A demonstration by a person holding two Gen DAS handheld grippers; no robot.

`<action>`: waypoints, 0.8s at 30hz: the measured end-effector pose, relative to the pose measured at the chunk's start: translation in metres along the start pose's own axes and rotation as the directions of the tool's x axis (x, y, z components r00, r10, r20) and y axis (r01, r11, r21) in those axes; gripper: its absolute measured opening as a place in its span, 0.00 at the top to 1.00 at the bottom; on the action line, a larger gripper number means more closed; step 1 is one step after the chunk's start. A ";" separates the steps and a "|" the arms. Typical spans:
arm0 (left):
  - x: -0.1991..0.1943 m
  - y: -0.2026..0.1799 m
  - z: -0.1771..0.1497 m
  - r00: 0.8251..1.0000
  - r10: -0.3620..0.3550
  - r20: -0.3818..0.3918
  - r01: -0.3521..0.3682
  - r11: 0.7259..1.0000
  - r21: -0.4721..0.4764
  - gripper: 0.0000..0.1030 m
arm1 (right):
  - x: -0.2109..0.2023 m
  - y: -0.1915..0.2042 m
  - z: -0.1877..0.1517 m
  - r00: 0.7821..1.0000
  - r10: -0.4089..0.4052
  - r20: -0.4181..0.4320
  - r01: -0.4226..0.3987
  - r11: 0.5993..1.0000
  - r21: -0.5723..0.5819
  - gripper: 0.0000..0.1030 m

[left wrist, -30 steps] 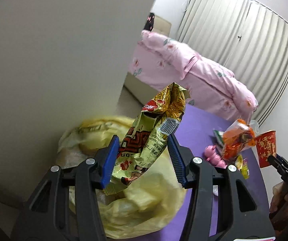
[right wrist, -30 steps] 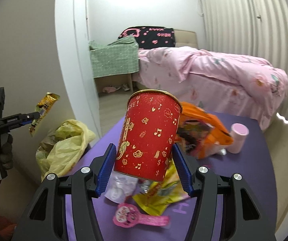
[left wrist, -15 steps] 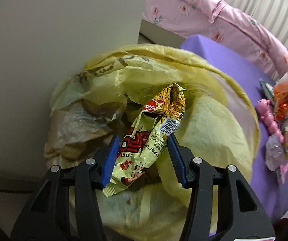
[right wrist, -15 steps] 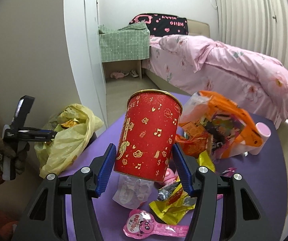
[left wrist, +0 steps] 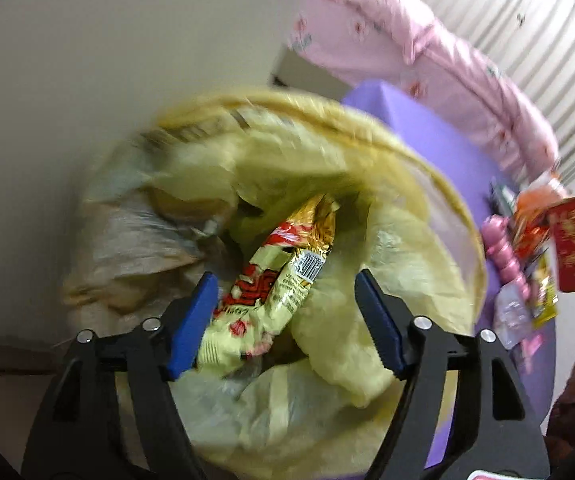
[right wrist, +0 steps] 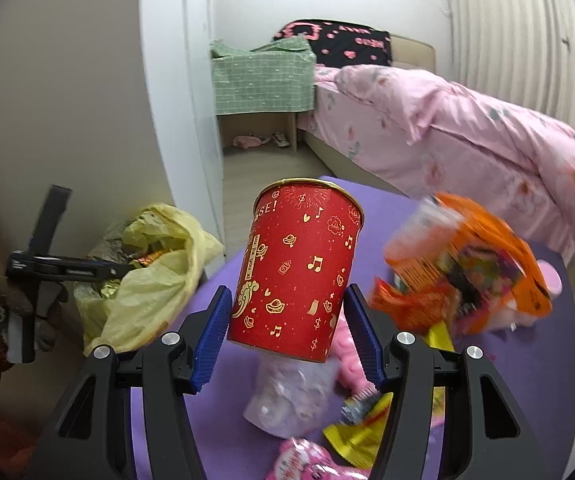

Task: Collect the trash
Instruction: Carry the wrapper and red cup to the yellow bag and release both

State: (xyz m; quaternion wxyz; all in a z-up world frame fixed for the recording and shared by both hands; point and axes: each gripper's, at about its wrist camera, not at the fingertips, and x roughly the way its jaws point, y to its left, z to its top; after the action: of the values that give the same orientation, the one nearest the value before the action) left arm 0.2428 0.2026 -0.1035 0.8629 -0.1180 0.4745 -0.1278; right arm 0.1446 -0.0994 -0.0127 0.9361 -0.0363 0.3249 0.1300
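My left gripper [left wrist: 285, 280] hangs over the mouth of the yellow trash bag [left wrist: 407, 280], its jaws opening. A yellow and red snack wrapper [left wrist: 275, 280] stands between them, leaning at the left pad, clear of the right pad, its top down inside the bag. In the right wrist view the same gripper [right wrist: 121, 268] pokes into the bag [right wrist: 155, 296]. My right gripper [right wrist: 287, 294] is shut on a red paper cup [right wrist: 299, 268] with gold marks, held tilted above the purple table [right wrist: 527, 380]. The cup [left wrist: 573, 244] also shows at the right edge of the left wrist view.
On the table lie an orange snack bag [right wrist: 475, 260], a yellow wrapper [right wrist: 363, 428], a crumpled clear plastic piece [right wrist: 287, 396] and pink items [right wrist: 307, 460]. A pink bed [right wrist: 467, 132] stands behind it. A white wall [left wrist: 127, 60] rises beside the bag. A gloved hand [right wrist: 3, 308] holds the left gripper.
The left gripper sank toward the bag's mouth and its jaws spread away from the wrapper, which slid lower. The right gripper carried the cup leftward, nearer the bag.
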 end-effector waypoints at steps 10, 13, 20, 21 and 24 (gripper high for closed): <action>-0.130 0.034 -0.023 0.869 0.226 0.440 -0.166 0.971 -0.171 0.28 | 0.062 0.107 0.040 0.955 0.292 -0.046 -0.296 0.936 -0.189 0.47; -0.146 0.035 -0.034 0.836 0.257 0.485 -0.193 0.965 -0.179 0.27 | 0.102 0.140 0.039 0.912 0.376 -0.167 -0.405 0.892 -0.203 0.47; -0.140 0.039 -0.040 0.849 0.237 0.472 -0.161 0.967 -0.196 0.27 | 0.191 0.166 0.030 0.875 0.266 -0.405 -0.386 0.888 -0.250 0.47; -0.137 0.037 -0.040 0.851 0.237 0.469 -0.159 0.967 -0.200 0.27 | 0.199 0.163 0.031 0.882 0.231 -0.411 -0.357 0.896 -0.264 0.47; -0.131 0.039 -0.039 0.857 0.237 0.457 -0.158 0.966 -0.205 0.27 | 0.213 0.153 0.032 0.886 0.171 -0.431 -0.307 0.913 -0.270 0.47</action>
State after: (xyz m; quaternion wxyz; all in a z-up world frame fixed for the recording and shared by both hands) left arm 0.1460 0.2800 -0.0332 0.9493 -0.1653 0.2653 0.0333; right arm 0.2837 0.0997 -0.1167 0.8069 -0.1776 0.4839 0.2885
